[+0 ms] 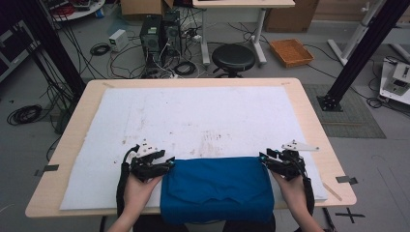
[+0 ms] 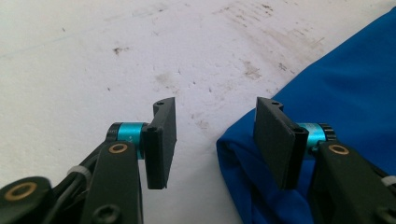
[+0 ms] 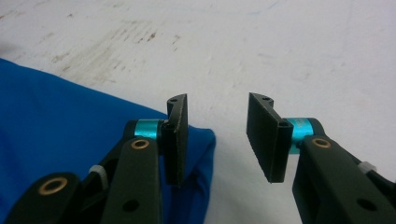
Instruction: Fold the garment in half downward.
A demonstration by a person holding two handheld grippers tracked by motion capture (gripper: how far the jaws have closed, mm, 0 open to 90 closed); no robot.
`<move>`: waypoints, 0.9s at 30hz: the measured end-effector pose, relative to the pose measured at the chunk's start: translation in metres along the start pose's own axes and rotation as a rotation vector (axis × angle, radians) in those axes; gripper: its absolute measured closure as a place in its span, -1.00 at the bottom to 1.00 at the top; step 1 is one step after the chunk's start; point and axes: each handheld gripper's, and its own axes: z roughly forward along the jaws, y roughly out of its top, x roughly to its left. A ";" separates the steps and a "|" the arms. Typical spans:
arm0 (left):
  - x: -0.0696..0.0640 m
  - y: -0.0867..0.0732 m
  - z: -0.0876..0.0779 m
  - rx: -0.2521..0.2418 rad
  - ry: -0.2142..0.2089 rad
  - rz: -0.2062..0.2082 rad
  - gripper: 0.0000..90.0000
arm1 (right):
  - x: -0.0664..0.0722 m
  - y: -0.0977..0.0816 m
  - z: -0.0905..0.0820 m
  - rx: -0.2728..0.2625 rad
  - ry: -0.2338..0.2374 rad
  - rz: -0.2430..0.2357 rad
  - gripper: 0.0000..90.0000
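Observation:
A folded blue cloth (image 1: 217, 188) lies on the white mat (image 1: 193, 111) at the table's near edge. My left gripper (image 1: 169, 162) sits at the cloth's far left corner and my right gripper (image 1: 264, 157) at its far right corner, each held in a hand. In the left gripper view the left gripper (image 2: 215, 135) is open, with the blue cloth (image 2: 345, 84) corner lying by its right jaw and the stained mat showing in the gap. In the right gripper view the right gripper (image 3: 217, 135) is open too, and the cloth (image 3: 56, 112) corner lies under its left jaw.
The mat covers most of the wooden table (image 1: 72, 125) and carries brown stains (image 1: 212, 137) near its middle. Beyond the table stand a black stool (image 1: 233, 57), computer towers (image 1: 159, 31), an orange tray (image 1: 291, 52) and black frame posts (image 1: 358, 53), with cables on the floor.

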 end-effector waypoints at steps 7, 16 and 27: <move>-0.004 -0.004 0.008 0.059 -0.053 0.003 0.48 | 0.002 -0.004 0.012 0.114 0.033 0.003 0.65; -0.005 0.002 0.009 0.067 -0.071 0.067 0.89 | 0.006 -0.001 0.008 0.075 0.018 -0.090 0.91; 0.031 0.051 0.036 0.032 0.001 0.111 0.89 | -0.019 0.045 0.037 0.029 -0.009 -0.059 0.91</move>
